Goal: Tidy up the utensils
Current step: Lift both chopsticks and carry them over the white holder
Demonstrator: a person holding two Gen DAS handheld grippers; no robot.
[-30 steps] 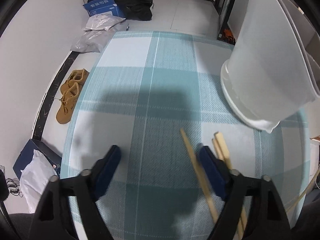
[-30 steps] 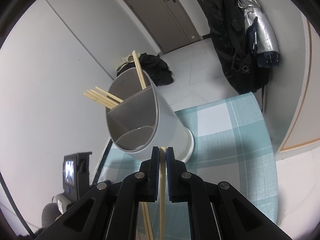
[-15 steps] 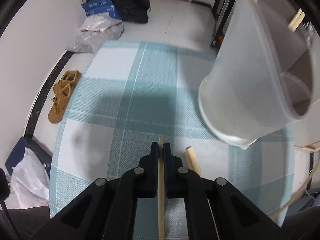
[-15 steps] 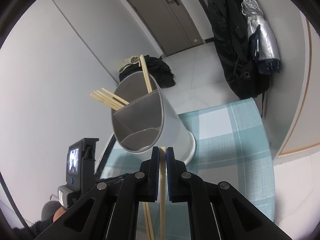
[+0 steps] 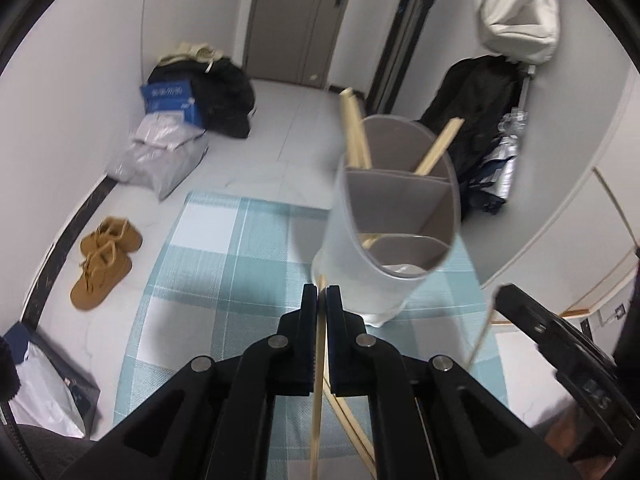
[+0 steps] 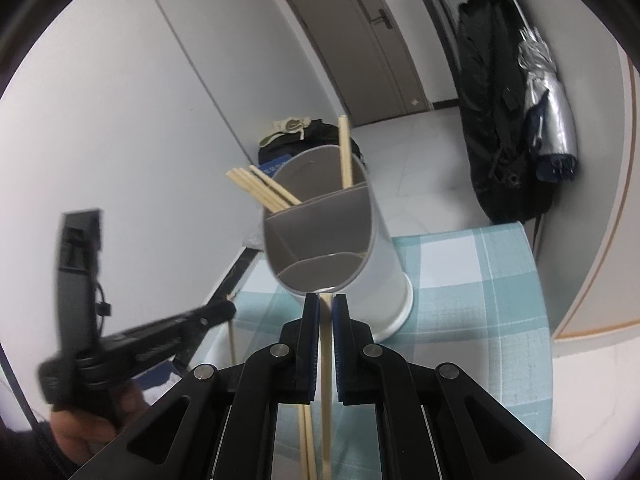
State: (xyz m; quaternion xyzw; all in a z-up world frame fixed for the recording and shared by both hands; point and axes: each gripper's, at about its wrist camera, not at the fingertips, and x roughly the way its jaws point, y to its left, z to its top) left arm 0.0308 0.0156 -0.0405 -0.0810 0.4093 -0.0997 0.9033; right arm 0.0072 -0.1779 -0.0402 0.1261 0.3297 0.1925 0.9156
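Note:
A white round utensil holder (image 5: pixel 384 236) with grey divided compartments stands on the teal checked tablecloth (image 5: pixel 208 264); it also shows in the right wrist view (image 6: pixel 340 248). Several wooden chopsticks (image 6: pixel 260 188) stick out of its far compartments. My left gripper (image 5: pixel 322 292) is shut on a chopstick (image 5: pixel 318 380), raised just in front of the holder's base. My right gripper (image 6: pixel 326 300) is shut on another chopstick (image 6: pixel 327 380), its tip just below the holder's near rim. More chopsticks (image 6: pixel 306 440) lie on the cloth below. The left gripper also shows in the right wrist view (image 6: pixel 224 310).
The table's edge curves near on all sides. On the floor to the left lie brown shoes (image 5: pixel 104 256), bags (image 5: pixel 160 156) and a blue box (image 5: pixel 172 100). Dark coats and an umbrella (image 6: pixel 548 108) hang at the right. A door (image 5: pixel 296 20) is at the back.
My left gripper closed on a chopstick on the cloth, lifted it and tilted up towards the holder. My right gripper kept its chopstick and came a little closer to the holder's rim.

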